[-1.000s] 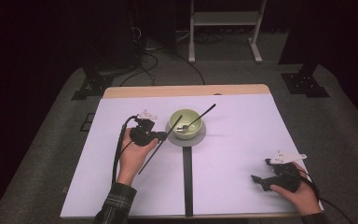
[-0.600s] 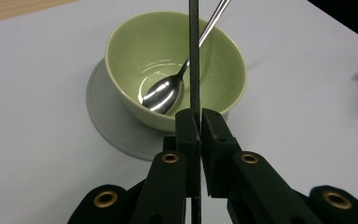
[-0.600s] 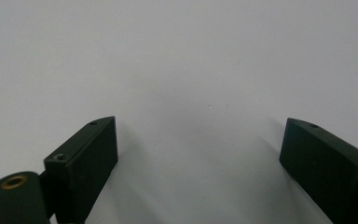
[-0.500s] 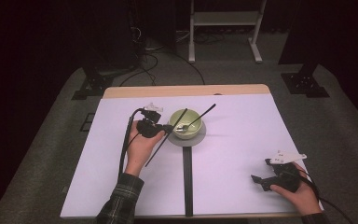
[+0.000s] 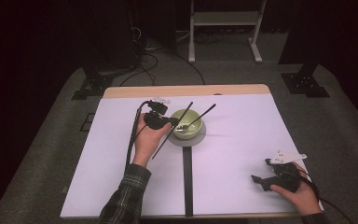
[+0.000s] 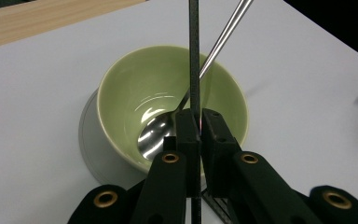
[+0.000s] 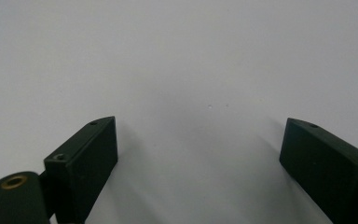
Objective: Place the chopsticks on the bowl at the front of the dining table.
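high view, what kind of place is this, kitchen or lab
Probably a recording lab, not a kitchen: a white-covered table with a black tape line, dark curtains, stand feet and floor cables, and just one green bowl.

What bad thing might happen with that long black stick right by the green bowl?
The left gripper pinches the thin black stick right at the green bowl rim. A swing might knock the bowl off its grey coaster. The stick also crosses the spoon handle, so it might flip the spoon out. The stick is thin and held at one spot, so it may twist or slip in the jaws.
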A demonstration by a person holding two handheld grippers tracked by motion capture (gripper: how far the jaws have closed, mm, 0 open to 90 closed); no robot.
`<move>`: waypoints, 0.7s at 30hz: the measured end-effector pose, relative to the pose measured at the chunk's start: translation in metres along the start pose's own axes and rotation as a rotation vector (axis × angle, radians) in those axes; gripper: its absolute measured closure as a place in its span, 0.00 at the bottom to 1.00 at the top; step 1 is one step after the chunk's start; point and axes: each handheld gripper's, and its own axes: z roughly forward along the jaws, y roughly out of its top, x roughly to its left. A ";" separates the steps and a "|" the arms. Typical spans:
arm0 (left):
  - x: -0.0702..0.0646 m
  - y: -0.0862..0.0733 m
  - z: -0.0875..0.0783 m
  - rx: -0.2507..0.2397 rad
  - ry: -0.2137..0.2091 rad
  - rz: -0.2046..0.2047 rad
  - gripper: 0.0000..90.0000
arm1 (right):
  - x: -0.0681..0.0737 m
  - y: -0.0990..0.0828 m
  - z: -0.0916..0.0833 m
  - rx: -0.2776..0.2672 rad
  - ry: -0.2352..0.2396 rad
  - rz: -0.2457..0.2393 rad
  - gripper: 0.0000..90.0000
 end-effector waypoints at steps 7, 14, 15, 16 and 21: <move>-0.001 0.007 0.011 0.007 -0.001 -0.003 0.96 | 0.000 0.000 0.000 0.000 0.000 0.000 0.11; -0.003 0.015 0.023 0.008 -0.013 -0.007 0.96 | 0.000 0.000 0.000 0.000 0.000 0.000 0.11; -0.003 0.016 0.025 0.013 -0.015 -0.005 0.96 | 0.000 0.000 0.000 0.000 0.000 0.000 0.11; -0.003 0.017 0.027 0.014 -0.015 -0.009 0.96 | 0.000 0.000 0.000 0.000 -0.001 0.000 0.11; -0.005 0.022 0.036 0.018 -0.030 -0.011 0.96 | 0.000 0.000 0.000 0.000 0.000 0.000 0.11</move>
